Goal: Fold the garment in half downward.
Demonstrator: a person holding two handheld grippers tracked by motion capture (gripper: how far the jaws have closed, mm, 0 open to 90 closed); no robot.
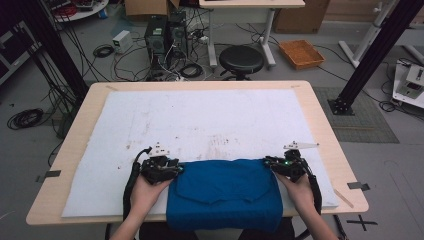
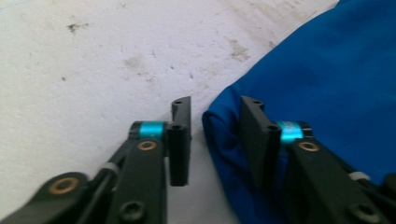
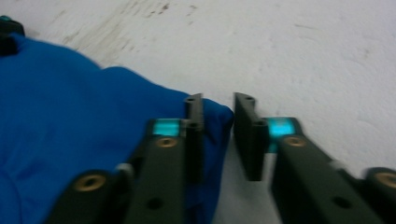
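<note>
One blue garment (image 1: pixel 225 192), two claws (left (image 1: pixel 176 167), right (image 1: pixel 268 162)), one white mat (image 1: pixel 200 120).

A: What lies beyond the pale wooden table (image 1: pixel 320 117) with its stained white mat (image 1: pixel 200 120)?

B: At top centre, a round black stool (image 1: pixel 241 59); right of it, an orange plastic tray (image 1: pixel 301 53).

A: And upper left?

B: Two black computer towers (image 1: pixel 165 34), a small white box (image 1: pixel 122 41), and tangled black cables (image 1: pixel 25 118) on the grey floor.

My two black grippers carry bright cyan bands and brass-coloured rivets. The plain royal-blue folded cloth (image 1: pixel 225 192) lies on a white padded mat (image 1: pixel 200 117) speckled with brown stains.
</note>
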